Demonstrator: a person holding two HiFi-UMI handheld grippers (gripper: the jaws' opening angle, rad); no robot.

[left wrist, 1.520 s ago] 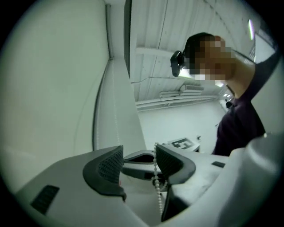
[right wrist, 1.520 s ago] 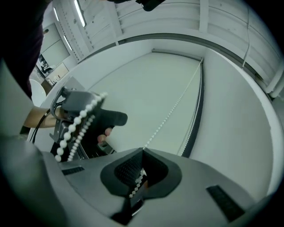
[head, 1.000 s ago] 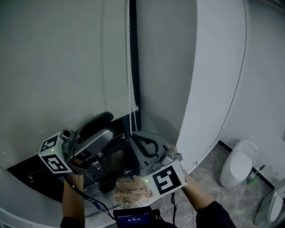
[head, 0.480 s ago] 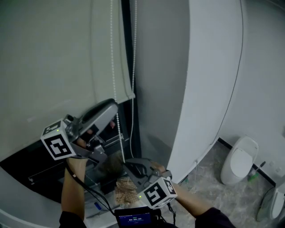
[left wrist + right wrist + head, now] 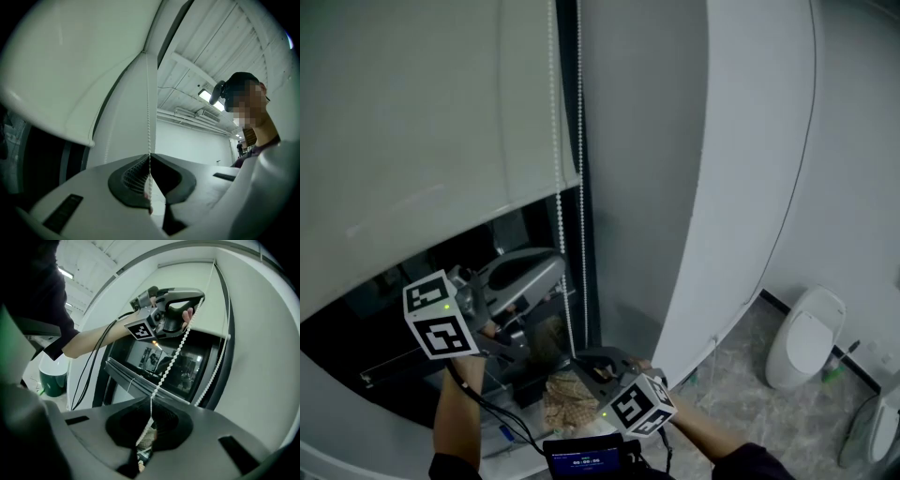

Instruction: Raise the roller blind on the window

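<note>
The pale roller blind [image 5: 412, 122] hangs at the upper left, its bottom bar [image 5: 441, 225] above the dark window pane [image 5: 384, 291]. A white bead chain [image 5: 553, 112] runs down beside its right edge. My left gripper [image 5: 562, 278] has just been closing and is now shut on this bead chain [image 5: 149, 108], the strand pinched where the jaws meet. Lower down, my right gripper [image 5: 580, 357] is shut on the same bead chain [image 5: 171, 362], which runs taut up to the left gripper [image 5: 199, 298]. The blind [image 5: 187, 277] fills the window's top.
A curved white wall [image 5: 741, 187] stands right of the window. A white toilet [image 5: 806, 347] and another white fixture [image 5: 883, 422] sit on the grey floor at the right. A woven bundle [image 5: 567, 398] and a small screen [image 5: 581, 457] lie below my grippers. A green bin [image 5: 52, 380] stands far left.
The right gripper has sunk with the chain. The blind's bottom bar has risen and more dark pane shows. The left gripper's jaws have closed on the chain.
</note>
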